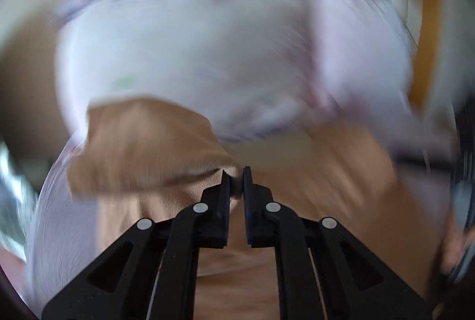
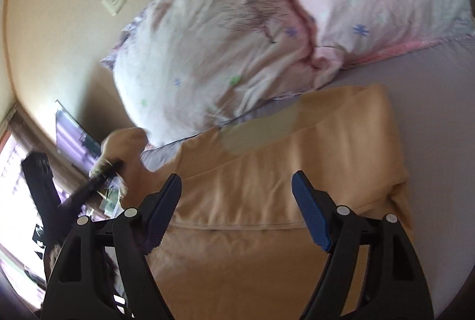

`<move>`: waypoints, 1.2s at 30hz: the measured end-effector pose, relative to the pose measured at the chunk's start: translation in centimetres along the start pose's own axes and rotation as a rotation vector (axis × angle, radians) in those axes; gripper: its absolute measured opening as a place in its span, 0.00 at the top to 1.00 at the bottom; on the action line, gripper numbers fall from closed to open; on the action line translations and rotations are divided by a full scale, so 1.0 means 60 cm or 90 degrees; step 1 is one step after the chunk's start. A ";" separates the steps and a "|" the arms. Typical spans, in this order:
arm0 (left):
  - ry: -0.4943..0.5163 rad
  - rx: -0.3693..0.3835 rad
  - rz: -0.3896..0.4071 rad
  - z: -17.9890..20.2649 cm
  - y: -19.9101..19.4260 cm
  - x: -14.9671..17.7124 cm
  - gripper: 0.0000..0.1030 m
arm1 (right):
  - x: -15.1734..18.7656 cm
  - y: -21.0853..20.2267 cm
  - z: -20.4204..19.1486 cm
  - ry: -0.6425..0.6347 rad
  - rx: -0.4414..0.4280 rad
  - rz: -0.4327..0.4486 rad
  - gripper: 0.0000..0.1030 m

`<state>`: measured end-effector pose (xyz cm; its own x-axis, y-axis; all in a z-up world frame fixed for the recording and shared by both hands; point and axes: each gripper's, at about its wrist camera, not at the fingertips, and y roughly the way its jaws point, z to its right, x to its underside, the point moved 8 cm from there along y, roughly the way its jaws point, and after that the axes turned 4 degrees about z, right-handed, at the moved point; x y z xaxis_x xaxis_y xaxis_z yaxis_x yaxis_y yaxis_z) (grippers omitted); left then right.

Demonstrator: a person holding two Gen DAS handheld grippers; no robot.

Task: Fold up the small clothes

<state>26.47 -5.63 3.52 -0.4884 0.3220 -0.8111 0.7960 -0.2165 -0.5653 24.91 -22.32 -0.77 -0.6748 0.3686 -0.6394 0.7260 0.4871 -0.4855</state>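
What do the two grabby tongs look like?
Both the left tongs and the right tongs are black plastic, built from angular linked bars with triangle cut-outs and round silver rivets at the joints. Their fingers carry blue pads on the inside.

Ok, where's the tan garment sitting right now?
The tan garment lies on the lavender sheet below the two pillows, under the open right gripper; its left corner is pinched in the left gripper.
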 end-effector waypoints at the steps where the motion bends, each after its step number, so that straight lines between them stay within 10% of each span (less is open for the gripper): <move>1: 0.087 0.005 -0.022 0.061 0.023 0.019 0.92 | 0.001 0.005 0.020 0.022 0.006 -0.012 0.24; 5: 0.309 -0.025 -0.021 0.182 0.020 0.106 0.88 | 0.020 0.029 0.065 0.061 0.013 -0.076 0.44; 10: 0.197 -0.052 -0.026 0.095 -0.054 0.136 0.53 | 0.036 0.064 0.079 0.030 0.077 -0.120 0.55; 17: -0.001 -0.125 -0.118 -0.065 -0.085 0.232 0.49 | 0.030 0.056 0.096 -0.041 0.189 -0.072 0.61; 18: -0.017 -0.122 -0.124 -0.070 -0.086 0.238 0.49 | 0.038 0.065 0.097 -0.057 0.196 -0.094 0.66; 19: -0.032 -0.118 -0.131 -0.077 -0.083 0.247 0.48 | 0.050 0.078 0.093 -0.070 0.186 -0.124 0.91; 21: -0.052 -0.112 -0.135 -0.082 -0.078 0.257 0.47 | 0.046 0.076 0.081 -0.116 0.198 -0.108 0.96; 27: -0.081 -0.112 -0.130 -0.095 -0.083 0.270 0.43 | -0.070 0.001 0.074 -0.132 0.268 0.088 0.96; 29: -0.088 -0.108 -0.128 -0.094 -0.075 0.266 0.43 | -0.078 0.016 0.120 -0.117 0.324 0.040 0.93; 31: -0.092 -0.106 -0.129 -0.095 -0.078 0.266 0.41 | -0.074 0.014 0.152 -0.066 0.333 0.014 0.83; 34: -0.099 -0.104 -0.128 -0.096 -0.068 0.260 0.38 | -0.081 -0.013 0.139 -0.046 0.263 0.082 0.34; 36: -0.109 -0.101 -0.130 -0.100 -0.066 0.259 0.37 | -0.079 -0.001 0.119 -0.061 0.215 0.075 0.34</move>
<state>17.87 5.79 -5.94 -0.6861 0.1818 -0.7044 0.7147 -0.0124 -0.6993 29.03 -29.75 -1.97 -0.5797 0.3229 -0.7481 0.8119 0.1510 -0.5639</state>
